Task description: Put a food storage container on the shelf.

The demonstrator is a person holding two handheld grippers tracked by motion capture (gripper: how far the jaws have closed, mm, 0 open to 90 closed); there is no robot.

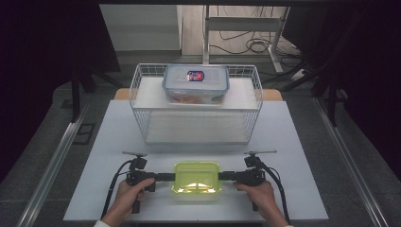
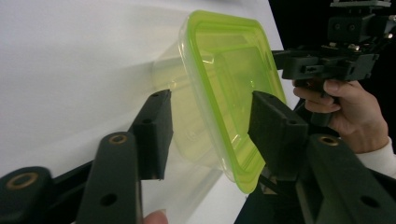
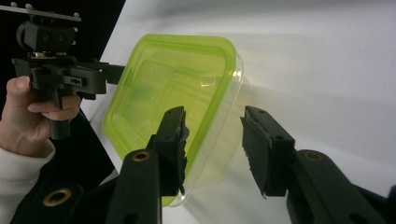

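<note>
Flanking the green-lidded container, just in front of the wire basket, the left gripper and right gripper straddle its ends, jaws parted, not yet clamping.

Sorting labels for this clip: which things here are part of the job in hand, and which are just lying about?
In the job:
- green-lidded container, straddled at each end
- left gripper
- right gripper

Lying about:
- wire basket at the table's far side
- blue-rimmed lidded box on top of it
- cables on the floor beyond
</note>
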